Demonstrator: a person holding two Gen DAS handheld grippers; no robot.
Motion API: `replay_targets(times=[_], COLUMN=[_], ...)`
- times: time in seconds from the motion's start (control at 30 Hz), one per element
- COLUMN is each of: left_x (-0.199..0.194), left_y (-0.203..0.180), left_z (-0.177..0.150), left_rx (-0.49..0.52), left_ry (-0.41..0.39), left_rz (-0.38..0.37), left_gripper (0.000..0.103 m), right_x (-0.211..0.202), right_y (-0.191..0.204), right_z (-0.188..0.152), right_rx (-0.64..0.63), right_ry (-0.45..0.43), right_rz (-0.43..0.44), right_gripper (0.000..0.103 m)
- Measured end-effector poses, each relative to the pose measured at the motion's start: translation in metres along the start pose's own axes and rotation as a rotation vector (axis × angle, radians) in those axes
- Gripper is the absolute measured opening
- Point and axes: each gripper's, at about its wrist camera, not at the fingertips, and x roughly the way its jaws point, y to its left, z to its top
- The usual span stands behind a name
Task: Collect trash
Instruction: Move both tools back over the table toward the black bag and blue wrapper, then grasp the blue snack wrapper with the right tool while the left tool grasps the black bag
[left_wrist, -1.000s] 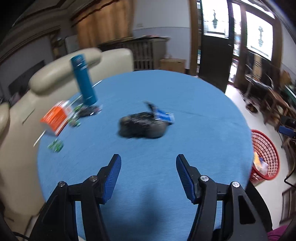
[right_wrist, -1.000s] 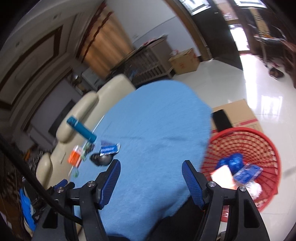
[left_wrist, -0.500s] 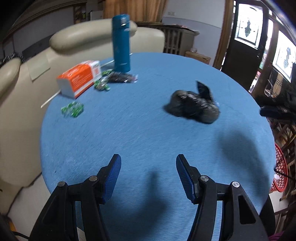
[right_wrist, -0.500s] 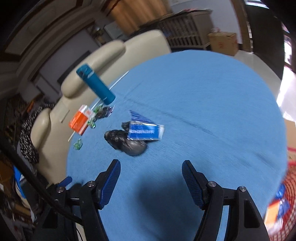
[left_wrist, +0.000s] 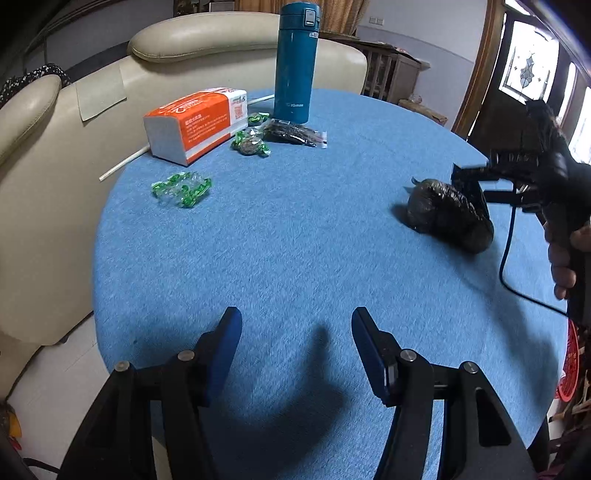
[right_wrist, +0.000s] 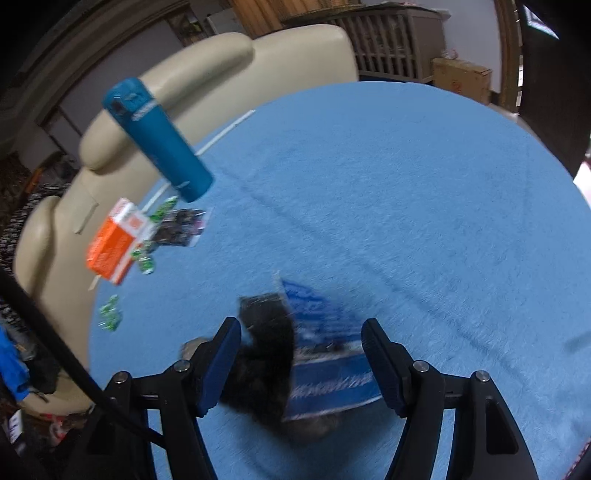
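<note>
While the right hand-held gripper (right_wrist: 301, 354) closes its jaws, a crumpled black plastic bag (right_wrist: 264, 369) and a flat blue printed wrapper (right_wrist: 325, 354) lie between its blue pads, which do not yet press on them. In the left wrist view this bag (left_wrist: 448, 216) rests near the right rim of the round blue cloth-covered desk (left_wrist: 280, 229). The left hand-held gripper (left_wrist: 296, 350) hangs over bare cloth, jaws apart and empty. At the far side stand an upright teal steel flask (left_wrist: 296, 62), an orange-and-white tissue pack (left_wrist: 195, 123) and green sweet wrappers (left_wrist: 181, 188).
</note>
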Motion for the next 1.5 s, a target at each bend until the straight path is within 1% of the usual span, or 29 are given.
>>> replay_targets(times=[0.03,0.07,0.1,0.13,0.2,0.27,0.37,0.43,0.47,0.53,0.63,0.67,0.7,0.73,0.77,0.83,0.87,0.9,0.97,1.03,1.1,1.13,1.17,1.2,1.27,1.33,1.43,1.5], left_x=[0.001,0.001,0.001,0.001,0.000,-0.001,0.000,0.007,0.011,0.021,0.048,0.058,0.066,0.073,0.082,0.094,0.100,0.104,0.107,0.102,0.095,0.089,0.084,0.079,0.070,0.063,0.056,0.055], left_y=[-0.001,-0.004,-0.007,-0.010,-0.019,-0.029,-0.046,-0.060,-0.065,-0.077,-0.092,-0.096,-0.099,-0.103,-0.107,-0.112,-0.115,-0.119,-0.127,-0.135,-0.140,-0.144,-0.147,-0.151,-0.157,-0.161,-0.162,-0.164], left_z=[0.002,0.005,0.009,0.014,0.023,0.034,0.055,0.072,0.079,0.093,0.114,0.118,0.120,0.122,0.123,0.121,0.120,0.118,0.111,0.102,0.095,0.090,0.085,0.079,0.071,0.067,0.067,0.070], left_rx=[0.004,0.012,0.021,0.030,0.053,0.075,0.099,0.112,0.113,0.112,0.092,0.085,0.087,0.090,0.091,0.089,0.100,0.122,0.181,0.233,0.268,0.286,0.307,0.334,0.369,0.386,0.387,0.387], left_ry=[-0.003,-0.009,-0.015,-0.023,-0.041,-0.059,-0.087,-0.099,-0.100,-0.095,-0.045,-0.026,-0.005,0.014,0.039,0.080,0.101,0.117,0.132,0.121,0.120,0.121,0.122,0.122,0.118,0.105,0.082,0.073], left_rz=[-0.006,-0.012,-0.016,-0.023,-0.041,-0.056,-0.114,-0.135,-0.147,-0.196,-0.288,-0.323,-0.349,-0.364,-0.381,-0.435,-0.464,-0.475,-0.487,-0.493,-0.511,-0.528,-0.537,-0.537,-0.527,-0.514,-0.497,-0.491], left_gripper=[0.063,0.063,0.063,0.063,0.063,0.063,0.063,0.067,0.070,0.071,0.071,0.071,0.071,0.071,0.071,0.071,0.071,0.071,0.071,0.071,0.071,0.071,0.071,0.071,0.071,0.071,0.071,0.071], right_x=[0.003,0.004,0.004,0.001,-0.008,-0.024,-0.041,-0.048,-0.050,-0.057,-0.067,-0.070,-0.073,-0.075,-0.079,-0.079,-0.076,-0.073,-0.064,-0.051,-0.033,-0.027,-0.025,-0.024,-0.020,-0.016,-0.013,-0.011], right_y=[-0.005,-0.010,-0.019,-0.029,-0.051,-0.085,-0.127,-0.157,-0.166,-0.180,-0.184,-0.183,-0.180,-0.175,-0.176,-0.172,-0.172,-0.172,-0.174,-0.177,-0.179,-0.180,-0.178,-0.174,-0.168,-0.163,-0.150,-0.142], right_z=[0.000,-0.001,-0.003,-0.004,-0.008,-0.014,-0.027,-0.043,-0.049,-0.062,-0.070,-0.068,-0.064,-0.061,-0.059,-0.050,-0.046,-0.042,-0.035,-0.027,-0.019,-0.017,-0.015,-0.011,-0.005,-0.002,0.002,0.001], right_rx=[0.012,0.022,0.048,0.084,0.164,0.275,0.379,0.468,0.492,0.515,0.500,0.486,0.453,0.429,0.409,0.374,0.368,0.368,0.387,0.415,0.433,0.440,0.437,0.424,0.403,0.381,0.301,0.247], right_ry=[0.009,0.020,0.036,0.035,0.020,-0.013,-0.027,-0.016,-0.011,-0.019,-0.045,-0.050,-0.064,-0.076,-0.089,-0.107,-0.102,-0.091,-0.068,-0.032,0.018,0.030,0.021,0.014,0.033,0.050,0.067,0.075], right_rz=[-0.008,-0.014,-0.021,-0.009,0.038,0.069,0.074,0.088,0.090,0.082,0.065,0.056,0.041,0.031,0.026,0.039,0.055,0.066,0.071,0.076,0.047,0.038,0.034,0.026,0.019,0.031,-0.018,-0.063], right_gripper=[0.061,0.049,0.048,0.048,0.048,0.048,0.048,0.048,0.048,0.048,0.049,0.052,0.059,0.062,0.070,0.072,0.072,0.072,0.072,0.072,0.072,0.073,0.078,0.080,0.083,0.085,0.089,0.089])
